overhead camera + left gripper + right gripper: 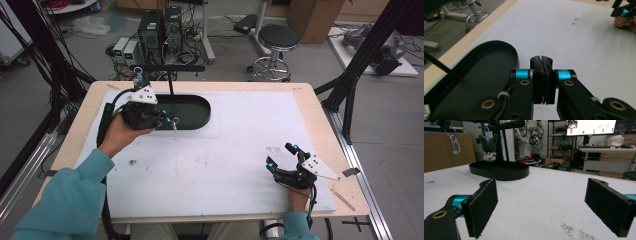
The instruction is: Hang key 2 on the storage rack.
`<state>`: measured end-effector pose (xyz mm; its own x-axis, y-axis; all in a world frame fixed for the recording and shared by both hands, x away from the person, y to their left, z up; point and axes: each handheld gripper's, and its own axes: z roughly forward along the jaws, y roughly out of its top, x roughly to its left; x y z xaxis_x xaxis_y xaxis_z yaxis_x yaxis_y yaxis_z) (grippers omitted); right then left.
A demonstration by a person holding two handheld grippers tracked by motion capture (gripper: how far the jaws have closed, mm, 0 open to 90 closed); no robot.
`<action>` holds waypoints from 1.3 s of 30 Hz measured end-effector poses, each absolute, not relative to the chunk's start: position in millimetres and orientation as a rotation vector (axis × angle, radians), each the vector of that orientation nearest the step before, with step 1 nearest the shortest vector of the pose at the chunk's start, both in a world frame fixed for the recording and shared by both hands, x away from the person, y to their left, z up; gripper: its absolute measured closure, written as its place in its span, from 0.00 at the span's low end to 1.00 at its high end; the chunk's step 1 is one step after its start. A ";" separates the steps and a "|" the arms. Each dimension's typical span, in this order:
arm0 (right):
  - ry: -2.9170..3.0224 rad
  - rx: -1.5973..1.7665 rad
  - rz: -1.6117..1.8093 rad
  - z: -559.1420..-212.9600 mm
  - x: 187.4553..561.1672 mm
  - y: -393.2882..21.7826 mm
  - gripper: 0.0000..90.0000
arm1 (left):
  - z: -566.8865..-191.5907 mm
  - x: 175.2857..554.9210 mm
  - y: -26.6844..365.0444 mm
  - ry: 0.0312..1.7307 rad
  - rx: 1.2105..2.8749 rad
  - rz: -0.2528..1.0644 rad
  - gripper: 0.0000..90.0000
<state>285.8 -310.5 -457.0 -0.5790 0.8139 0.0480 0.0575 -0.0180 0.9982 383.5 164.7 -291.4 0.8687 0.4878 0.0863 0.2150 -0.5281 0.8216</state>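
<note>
Hands come in from the bottom of the high view in teal sleeves, each carrying a tool over the white table mat point(210, 165). At the left, the left forearm slants up and inward, wrist bent, so the left gripper point(172, 121) points sideways toward the near rim of the black oval tray point(200, 112), held above the mat. In its own view its jaws are pressed flat together; a thin pale sliver shows along the seam low down, and what it is cannot be told. The tray's rim point(499, 46) lies just beside and below the closed tips. A black stand rises from the tray, and in the right gripper view a small dark plush figure point(489, 147) hangs on it, with a silver carabiner point(454, 143) to its left.

At the right, the right hand point(298, 197) rests low near the table's front edge, well apart from the tray. The right gripper point(281, 155) points up the table, its jaws spread wide over bare mat with nothing between them. A monitor stands far behind; its writing is too small to read.
</note>
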 end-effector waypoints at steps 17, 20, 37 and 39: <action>1.675 0.914 1.655 -457.0 285.9 -310.5 0.12 | -264.8 420.5 185.5 0.601 2.076 0.462 0.98; 1.675 0.913 1.655 -457.0 285.9 -310.5 0.12 | -262.9 425.6 188.6 0.607 2.083 0.482 0.98; 1.675 0.913 1.652 -456.9 286.1 -310.7 0.12 | -252.9 447.9 201.4 0.665 2.078 0.510 0.98; 1.677 0.916 1.653 -456.9 285.9 -310.5 0.12 | -252.2 449.2 202.1 0.666 2.070 0.507 0.98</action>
